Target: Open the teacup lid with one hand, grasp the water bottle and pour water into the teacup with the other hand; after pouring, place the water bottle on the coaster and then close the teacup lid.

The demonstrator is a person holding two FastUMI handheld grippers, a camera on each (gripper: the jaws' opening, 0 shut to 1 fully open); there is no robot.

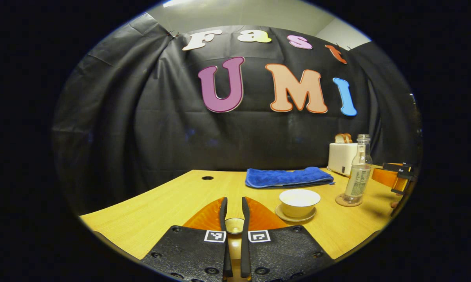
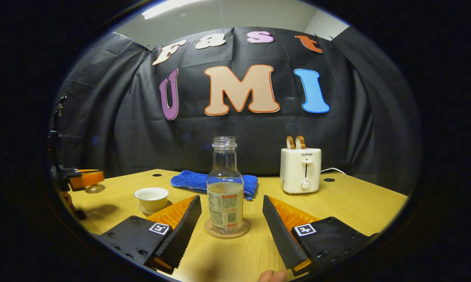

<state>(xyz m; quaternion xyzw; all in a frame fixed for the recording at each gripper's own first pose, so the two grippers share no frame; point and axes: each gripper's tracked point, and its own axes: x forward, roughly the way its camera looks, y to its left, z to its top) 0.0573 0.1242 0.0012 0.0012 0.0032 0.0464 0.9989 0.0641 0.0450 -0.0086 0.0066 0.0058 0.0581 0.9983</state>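
Two containers: uncapped water bottle [image 2: 225,184], partly filled, upright on coaster [image 2: 226,230] between spread right gripper [image 2: 231,225] fingers; teacup [image 1: 299,202] uncovered on saucer [image 1: 295,215]. Left gripper [image 1: 234,226] clamped on teacup lid [image 1: 234,225].

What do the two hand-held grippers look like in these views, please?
Each hand-held gripper, left and right, has two flat blade-like fingers on black textured blocks with bolt holes. Each block carries a small square black-and-white marker. Ribbed orange panels back the fingers, whose inner edges are serrated.

Table [image 2: 353,203]: towel [image 2: 196,181], toaster [image 2: 300,170], coaster [image 2: 226,231].
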